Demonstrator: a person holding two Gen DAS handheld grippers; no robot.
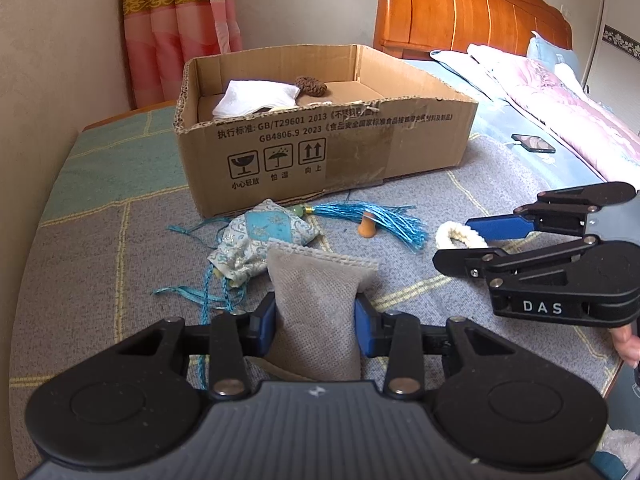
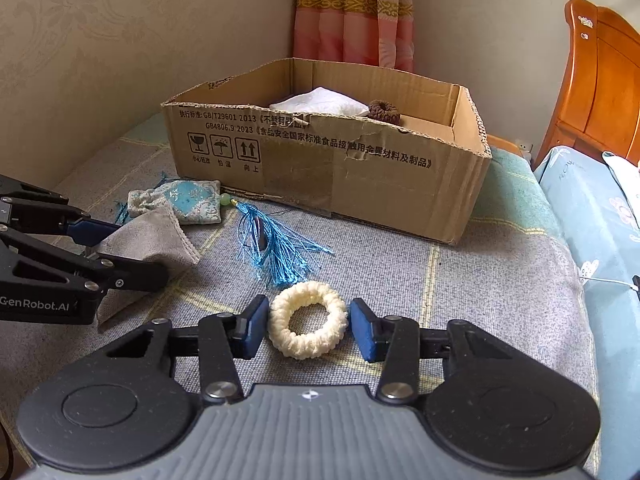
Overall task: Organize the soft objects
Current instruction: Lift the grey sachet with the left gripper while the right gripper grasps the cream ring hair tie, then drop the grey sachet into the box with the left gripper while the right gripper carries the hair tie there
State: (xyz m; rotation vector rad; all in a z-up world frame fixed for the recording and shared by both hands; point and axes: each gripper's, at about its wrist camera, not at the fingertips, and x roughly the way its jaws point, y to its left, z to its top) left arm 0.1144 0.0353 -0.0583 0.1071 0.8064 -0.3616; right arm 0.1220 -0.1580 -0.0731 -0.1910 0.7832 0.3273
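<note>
Left wrist view: the left hand-held gripper (image 1: 315,322) is clenched on a grey pouch (image 1: 316,300), both blue pads pressing its sides, just above the grey checked bed cover (image 1: 100,264), with a blue tasselled sachet (image 1: 260,236) at 11 o'clock from it and the cardboard box (image 1: 320,152) at 12 o'clock. Right wrist view: the right hand-held gripper (image 2: 308,326) stands released, its fingers either side of a cream knitted ring (image 2: 307,320) lying on the cover, not yet squeezing it. Inside the box lie a white pouch (image 2: 320,105) and a brown scrunchie (image 2: 383,110).
</note>
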